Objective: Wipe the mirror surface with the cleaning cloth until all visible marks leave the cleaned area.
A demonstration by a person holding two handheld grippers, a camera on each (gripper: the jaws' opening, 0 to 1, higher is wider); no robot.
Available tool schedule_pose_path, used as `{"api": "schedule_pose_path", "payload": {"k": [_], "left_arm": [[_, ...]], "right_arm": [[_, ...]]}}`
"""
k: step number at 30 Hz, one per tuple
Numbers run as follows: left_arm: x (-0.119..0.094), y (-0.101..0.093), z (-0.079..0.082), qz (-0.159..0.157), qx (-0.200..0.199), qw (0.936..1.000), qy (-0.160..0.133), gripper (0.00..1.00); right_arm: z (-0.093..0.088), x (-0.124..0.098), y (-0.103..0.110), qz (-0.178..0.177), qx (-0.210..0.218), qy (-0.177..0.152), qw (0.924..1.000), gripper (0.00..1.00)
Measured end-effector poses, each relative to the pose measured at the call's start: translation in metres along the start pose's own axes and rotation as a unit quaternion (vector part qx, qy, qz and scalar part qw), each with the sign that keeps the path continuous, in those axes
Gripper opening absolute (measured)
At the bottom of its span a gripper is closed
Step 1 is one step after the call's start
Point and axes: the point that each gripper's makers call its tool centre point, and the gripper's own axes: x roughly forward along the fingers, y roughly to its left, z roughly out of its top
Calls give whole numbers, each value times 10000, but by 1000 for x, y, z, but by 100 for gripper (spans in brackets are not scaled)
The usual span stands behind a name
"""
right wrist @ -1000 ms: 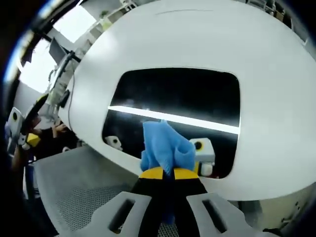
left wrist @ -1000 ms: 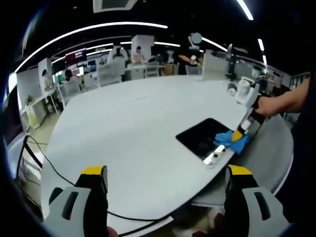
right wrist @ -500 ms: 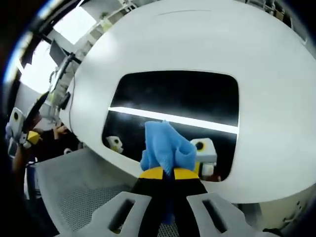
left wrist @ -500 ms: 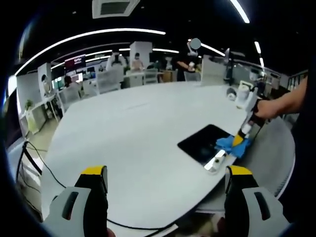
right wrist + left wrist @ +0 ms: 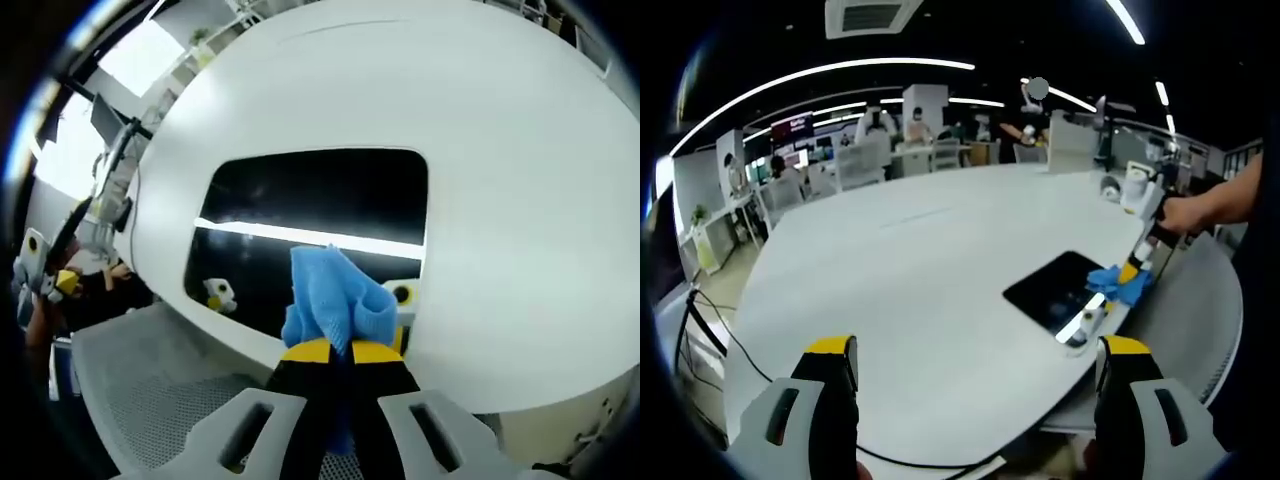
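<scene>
Left gripper view: the left gripper [image 5: 975, 400] stood released, jaws wide apart above the round white table [image 5: 890, 290]. The flat dark rectangular mirror [image 5: 1060, 290] lay at the table's right edge.

Right gripper view: the right gripper [image 5: 337, 352] was clenched on the bunched blue cleaning cloth [image 5: 335, 300], which had shifted toward the mirror's right side; wiping apparently continued, marks too faint to judge.

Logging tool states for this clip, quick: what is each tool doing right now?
Left tool: open, holding nothing, above the white table.
Right tool: shut on the blue cloth, at the mirror.
</scene>
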Motion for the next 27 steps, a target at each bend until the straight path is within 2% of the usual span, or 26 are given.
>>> {"api": "schedule_pose_path", "payload": {"k": [7, 19, 27], "left_arm": [[2, -1, 2, 7, 11, 10000, 0, 100], [1, 0, -1, 61, 7, 9999, 108, 99], [2, 3, -3, 147, -98, 9998, 81, 99]], "right_arm": [[-3, -4, -11, -52, 55, -1, 10000, 0], [-1, -4, -11, -51, 12, 71, 10000, 0], [20, 1, -15, -163, -72, 55, 9998, 0]]}}
